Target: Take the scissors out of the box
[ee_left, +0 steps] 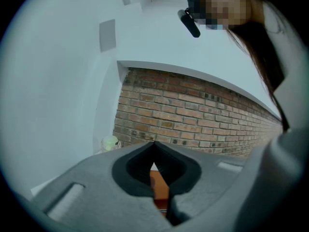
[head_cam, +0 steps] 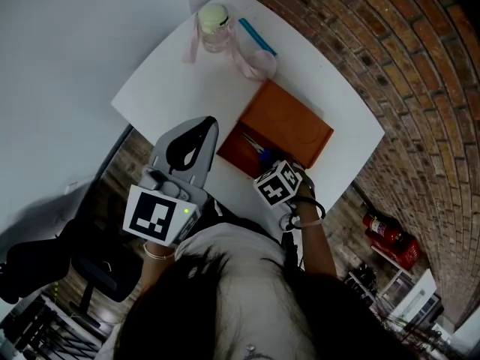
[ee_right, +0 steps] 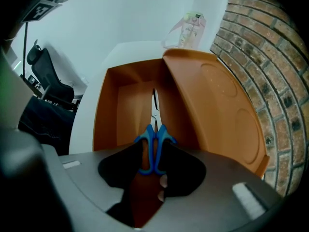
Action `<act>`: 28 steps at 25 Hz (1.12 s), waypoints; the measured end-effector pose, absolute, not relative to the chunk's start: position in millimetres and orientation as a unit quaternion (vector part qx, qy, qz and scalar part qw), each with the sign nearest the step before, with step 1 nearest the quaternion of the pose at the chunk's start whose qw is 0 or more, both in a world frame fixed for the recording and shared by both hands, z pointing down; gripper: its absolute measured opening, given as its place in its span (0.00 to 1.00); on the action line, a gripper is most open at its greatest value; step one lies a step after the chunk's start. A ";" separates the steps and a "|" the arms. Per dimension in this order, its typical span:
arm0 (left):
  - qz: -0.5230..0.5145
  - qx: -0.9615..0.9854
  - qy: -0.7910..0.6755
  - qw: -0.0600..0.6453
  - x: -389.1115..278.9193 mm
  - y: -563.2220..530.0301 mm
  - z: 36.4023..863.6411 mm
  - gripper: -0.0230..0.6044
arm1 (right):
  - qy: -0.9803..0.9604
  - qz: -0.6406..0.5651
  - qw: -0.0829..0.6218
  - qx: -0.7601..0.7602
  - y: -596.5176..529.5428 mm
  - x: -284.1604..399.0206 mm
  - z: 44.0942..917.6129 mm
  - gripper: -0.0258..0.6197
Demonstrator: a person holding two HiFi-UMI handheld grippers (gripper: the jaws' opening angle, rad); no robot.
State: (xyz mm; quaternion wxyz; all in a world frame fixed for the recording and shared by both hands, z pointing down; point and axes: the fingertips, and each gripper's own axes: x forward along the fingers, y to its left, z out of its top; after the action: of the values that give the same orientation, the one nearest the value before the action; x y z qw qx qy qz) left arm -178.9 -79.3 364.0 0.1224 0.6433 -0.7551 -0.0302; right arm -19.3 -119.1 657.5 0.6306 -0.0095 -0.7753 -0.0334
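- Scissors lie in the open box on the table. Their blue handles are at the near end and their blades point toward the far wall.
- The right gripper reaches into the box from the near side. Its jaws are closed on the two handles, one pad on each side.
- The lid is folded back to the right, so nothing blocks the way up.
- The left gripper is above the table edge, beside the box and not touching it. Its jaws are pressed together with nothing between them.
- I judge the step as the grasp being made and the lift not yet done, because the blades are over the box floor.
- The next move calls for a straight rise that keeps the pinch firm. The blades must clear the near wall before any move sideways.
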 end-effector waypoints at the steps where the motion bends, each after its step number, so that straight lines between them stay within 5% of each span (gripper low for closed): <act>1: -0.030 0.643 -0.755 0.122 -178.8 -79.6 363.9 0.04 | -0.776 -0.028 0.631 -0.010 -118.6 -20.4 658.7 0.26; 28: -0.027 0.655 -0.747 0.108 -169.8 -82.4 352.8 0.04 | -0.781 -0.042 0.622 -0.020 -112.9 -20.3 658.7 0.19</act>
State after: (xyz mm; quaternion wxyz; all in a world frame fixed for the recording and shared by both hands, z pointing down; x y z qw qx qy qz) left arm -169.8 -82.4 352.8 0.1083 0.6549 -0.7474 -0.0266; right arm -20.3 -112.9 658.7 0.6225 -0.0204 -0.7813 -0.0416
